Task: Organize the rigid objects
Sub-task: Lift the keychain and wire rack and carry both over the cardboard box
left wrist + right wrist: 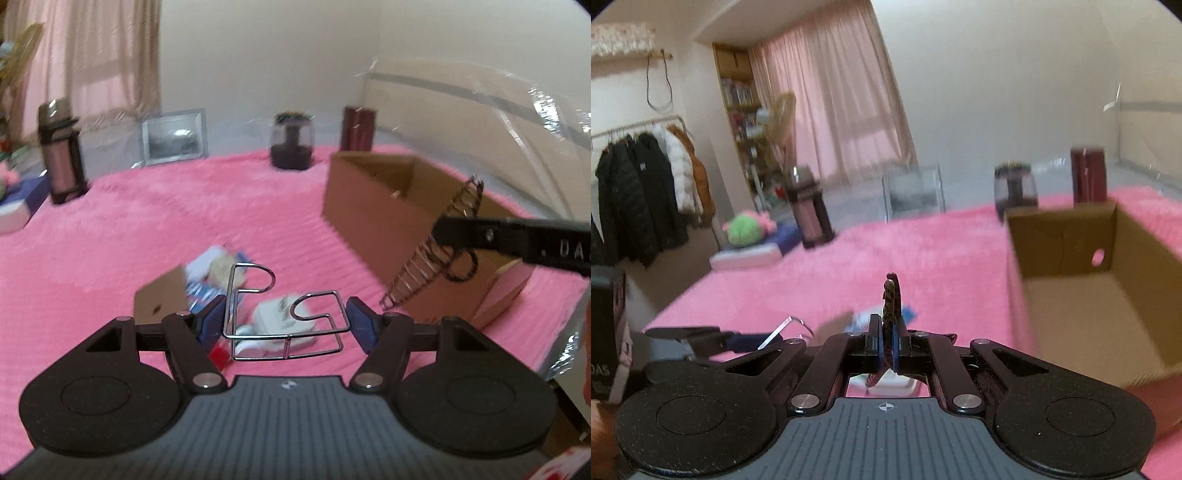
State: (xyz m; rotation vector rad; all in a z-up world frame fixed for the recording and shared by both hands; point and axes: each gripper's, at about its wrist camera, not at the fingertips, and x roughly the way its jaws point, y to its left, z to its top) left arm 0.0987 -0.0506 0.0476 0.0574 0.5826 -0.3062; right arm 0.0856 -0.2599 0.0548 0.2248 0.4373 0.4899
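Over a pink bed, the left tongs point(286, 319) grip a bent wire holder point(284, 314) while the right tongs point(886, 343), clamped tight, hold a dark wire rack point(436, 251); next, apparently, both must be lowered into the open cardboard box point(1067, 236) nearby.

Blurred packets point(218, 273) on the bedspread, print unreadable.

- Cardboard box point(388, 206) on the blanket point(147, 240), off to the right
- Jar point(291, 146) and picture frame point(173, 136) lined up behind it
- Thermos point(61, 151) far left
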